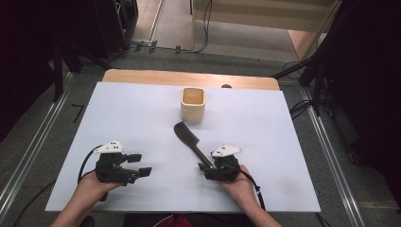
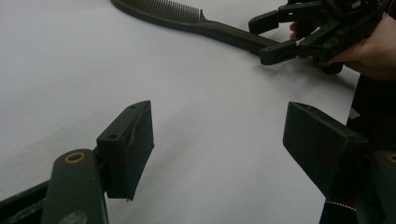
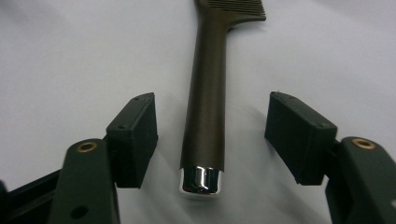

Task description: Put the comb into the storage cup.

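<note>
Comb (image 1: 188, 137) flat on the white bench (image 1: 118, 118), at seven o'clock of the wooden cup (image 1: 193, 105), handle framed between spread, untouching pads of right tool (image 1: 208, 166), left tool (image 1: 140, 164) spread and idle — not yet gripped, lift pending.

I work in what looks like a lab or recording room. My counter (image 1: 142, 118) is a plain white board on a wooden top, standing on grey carpet. Metal floor rails (image 1: 28, 156) run along both sides, loose cables (image 1: 205, 28) trail across the floor, and dark equipment stands (image 1: 321, 80) surround it.
</note>
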The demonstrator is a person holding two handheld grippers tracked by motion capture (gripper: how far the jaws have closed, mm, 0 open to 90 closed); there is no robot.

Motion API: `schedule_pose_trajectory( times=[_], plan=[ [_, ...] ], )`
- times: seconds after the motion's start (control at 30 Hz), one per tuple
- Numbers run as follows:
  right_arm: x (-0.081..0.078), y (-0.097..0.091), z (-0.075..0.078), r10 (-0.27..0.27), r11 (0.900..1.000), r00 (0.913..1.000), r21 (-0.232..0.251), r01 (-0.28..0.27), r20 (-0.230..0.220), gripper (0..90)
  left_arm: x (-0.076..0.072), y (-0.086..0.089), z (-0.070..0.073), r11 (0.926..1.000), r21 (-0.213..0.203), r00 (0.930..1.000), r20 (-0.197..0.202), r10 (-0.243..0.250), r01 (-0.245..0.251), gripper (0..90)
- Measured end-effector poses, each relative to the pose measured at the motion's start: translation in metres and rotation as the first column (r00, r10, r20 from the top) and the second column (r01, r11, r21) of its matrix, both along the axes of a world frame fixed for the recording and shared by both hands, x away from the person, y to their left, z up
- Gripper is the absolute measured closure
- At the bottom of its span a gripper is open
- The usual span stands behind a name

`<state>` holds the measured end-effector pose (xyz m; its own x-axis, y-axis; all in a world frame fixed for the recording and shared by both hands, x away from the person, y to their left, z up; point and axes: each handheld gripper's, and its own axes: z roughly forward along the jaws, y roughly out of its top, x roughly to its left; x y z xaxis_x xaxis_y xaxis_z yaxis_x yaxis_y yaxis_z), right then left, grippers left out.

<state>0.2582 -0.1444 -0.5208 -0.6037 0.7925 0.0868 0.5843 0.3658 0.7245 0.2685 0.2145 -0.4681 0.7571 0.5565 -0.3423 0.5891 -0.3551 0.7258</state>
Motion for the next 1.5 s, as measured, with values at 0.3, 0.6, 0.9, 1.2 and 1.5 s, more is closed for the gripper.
schedule_pose_trajectory(
  times=[0.3, 0.6, 0.9, 1.2, 1.5],
  plan=[
    [-0.0024, 0.0009, -0.0002, -0.011, 0.9998, 0.9998, -0.017, 0.012, 0.017, 44.2, 0.0003, -0.0002, -0.0003, 1.0000, 0.000, 1.0000, -0.001, 0.003, -0.003, 25.9],
    [-0.0044, 0.0000, 0.0000, -0.017, 0.9995, 0.9995, -0.025, 0.018, 0.027, 57.7, 0.0009, 0.0000, -0.0003, 1.0000, 0.006, 0.9999, -0.016, 0.001, -0.001, 25.9],
    [-0.0062, 0.0015, -0.0001, -0.004, 0.9994, 0.9992, -0.034, 0.005, 0.041, 68.8, 0.0009, -0.0002, -0.0004, 1.0000, 0.006, 0.9999, -0.017, 0.002, -0.002, 25.9],
    [-0.0060, 0.0011, -0.0001, -0.004, 0.9995, 0.9992, -0.031, 0.005, 0.039, 69.5, 0.0009, -0.0009, -0.0003, 1.0000, 0.005, 0.9998, -0.022, 0.004, -0.004, 25.9],
    [-0.0041, -0.0011, 0.0010, 0.002, 0.9998, 0.9997, -0.020, -0.002, 0.026, 70.1, 0.0007, -0.0012, -0.0004, 1.0000, 0.006, 0.9999, -0.014, 0.003, -0.003, 25.9]
  ],
)
